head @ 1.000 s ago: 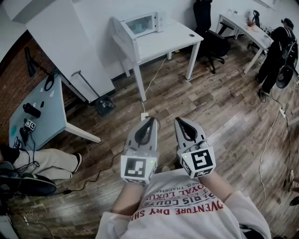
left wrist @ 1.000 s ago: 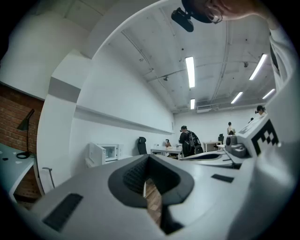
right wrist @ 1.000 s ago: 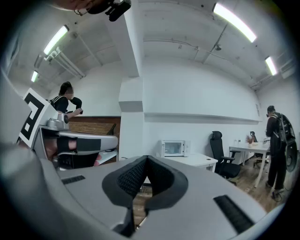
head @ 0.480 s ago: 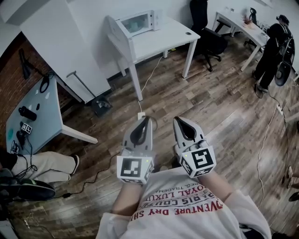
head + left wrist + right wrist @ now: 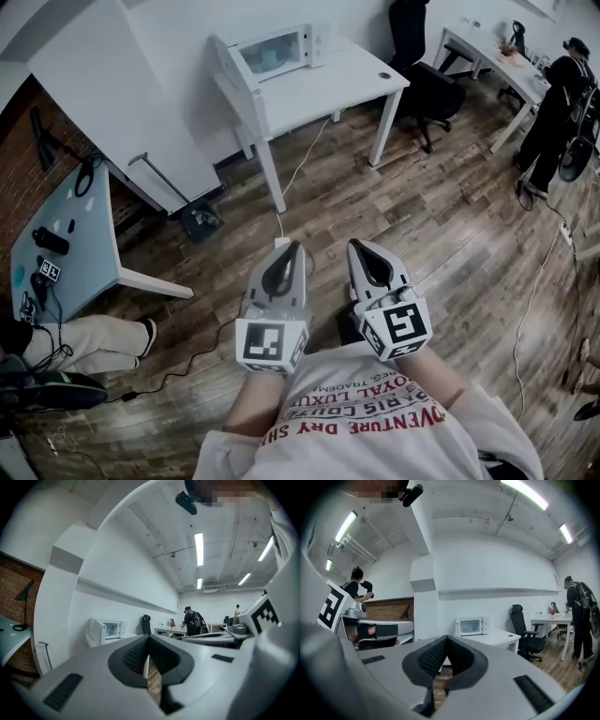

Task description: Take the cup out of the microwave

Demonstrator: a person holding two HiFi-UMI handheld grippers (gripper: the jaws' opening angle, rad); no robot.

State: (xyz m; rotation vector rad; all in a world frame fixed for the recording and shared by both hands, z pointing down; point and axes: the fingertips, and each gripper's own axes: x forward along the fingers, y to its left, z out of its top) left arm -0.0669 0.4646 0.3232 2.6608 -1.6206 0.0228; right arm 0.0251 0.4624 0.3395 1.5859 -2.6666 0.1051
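Wooden floor (image 5: 441, 216), microwave (image 5: 281, 49) on table (image 5: 328, 86); left hand-held gripper (image 5: 297, 247), right hand-held gripper (image 5: 355, 246) both closed.

White microwave (image 5: 279, 51), white table (image 5: 333, 86)

A white surface (image 5: 323, 89) stands on the wooden floor (image 5: 450, 225), with a black office chair (image 5: 427, 89) just beside it. At the left, a pale glass-topped surface (image 5: 80, 244) sits against a brick wall (image 5: 17, 159). Far right, a person with a backpack (image 5: 562, 103) stands near another desk (image 5: 487, 47).
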